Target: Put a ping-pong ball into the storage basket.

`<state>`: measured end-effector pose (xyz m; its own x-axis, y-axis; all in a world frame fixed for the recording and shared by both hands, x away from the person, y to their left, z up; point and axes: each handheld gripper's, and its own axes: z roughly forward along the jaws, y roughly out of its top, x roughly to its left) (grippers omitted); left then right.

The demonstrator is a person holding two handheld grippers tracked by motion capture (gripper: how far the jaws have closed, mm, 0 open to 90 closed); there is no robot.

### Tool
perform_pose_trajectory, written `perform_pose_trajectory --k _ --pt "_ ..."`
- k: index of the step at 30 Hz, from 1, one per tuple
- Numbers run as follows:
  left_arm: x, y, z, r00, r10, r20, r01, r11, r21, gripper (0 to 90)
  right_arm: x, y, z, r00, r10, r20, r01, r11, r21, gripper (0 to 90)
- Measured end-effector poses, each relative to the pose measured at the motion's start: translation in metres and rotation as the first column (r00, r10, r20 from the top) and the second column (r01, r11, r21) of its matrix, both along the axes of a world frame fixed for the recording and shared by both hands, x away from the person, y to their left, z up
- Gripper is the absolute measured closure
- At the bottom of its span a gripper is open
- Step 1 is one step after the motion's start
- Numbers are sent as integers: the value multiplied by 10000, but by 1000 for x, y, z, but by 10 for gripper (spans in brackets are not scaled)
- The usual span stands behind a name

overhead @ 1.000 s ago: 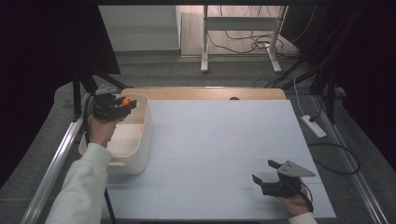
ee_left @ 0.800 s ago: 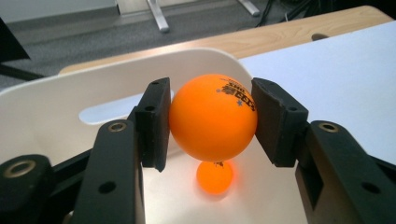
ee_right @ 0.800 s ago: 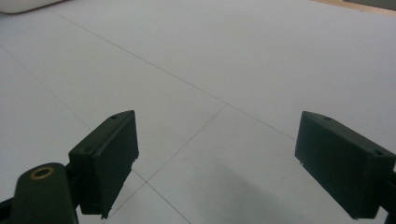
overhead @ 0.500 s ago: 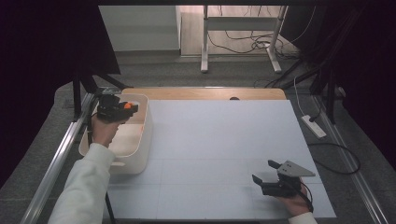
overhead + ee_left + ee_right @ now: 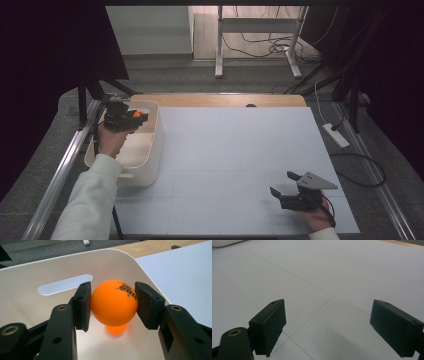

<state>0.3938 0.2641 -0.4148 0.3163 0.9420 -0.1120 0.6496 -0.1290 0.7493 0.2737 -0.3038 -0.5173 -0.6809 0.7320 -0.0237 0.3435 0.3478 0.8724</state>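
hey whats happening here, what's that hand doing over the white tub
A person's left gripper is clamped on an orange ball, holding it above the inside of the white tub at the table's left edge. The right gripper rests open near the front right of the white table, holding nothing.

Ball [image 5: 114,303] between left gripper [image 5: 112,305] jaws, above bin [image 5: 30,272] floor. Bin at desk [image 5: 240,165] left edge. Right gripper [image 5: 286,184] well apart, near front right corner.
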Motion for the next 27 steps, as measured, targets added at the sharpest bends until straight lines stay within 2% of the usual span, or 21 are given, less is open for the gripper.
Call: perform_pose_trajectory --k 2,3,5,6,8,9,15,18,23,27 --pt "0 0 0 10000 18 46 -18 10000 -11 464 0 0 0 10000 -11 -6 11 10000 11 129" --pt "-1 -1 2 9997 160 190 -160 9999 25 411 0 0 0 10000 -8 -6 8 10000 -3 129" --pt "-2 -1 3 9996 162 225 -160 9998 -84 316 0 0 0 10000 -12 -4 12 10000 0 129" --pt "-3 -1 4 9996 133 255 -127 9997 -211 316 0 0 0 10000 -11 0 11 10000 9 129" --pt "-6 -2 7 9994 2 347 13 9991 -429 226 0 0 0 10000 -13 1 13 10000 12 129" --pt "-7 -2 8 9991 -100 403 121 9986 -511 213 0 0 0 10000 -15 -1 15 10000 16 129" --pt "-17 -2 15 9959 -410 812 485 9946 -918 185 0 1 0 10000 34 27 -34 10000 -22 129" --pt "-22 -3 15 9942 -701 815 797 9895 -1206 174 1 2 0 10000 59 43 -59 10000 1 129" --pt "-31 -7 16 9894 -928 1118 1077 9849 -1355 173 2 3 0 9999 111 27 -111 9999 10 129" --pt "-38 -11 17 9834 -1249 1317 1446 9775 -1533 174 2 4 0 9999 147 -12 -147 9999 43 129"
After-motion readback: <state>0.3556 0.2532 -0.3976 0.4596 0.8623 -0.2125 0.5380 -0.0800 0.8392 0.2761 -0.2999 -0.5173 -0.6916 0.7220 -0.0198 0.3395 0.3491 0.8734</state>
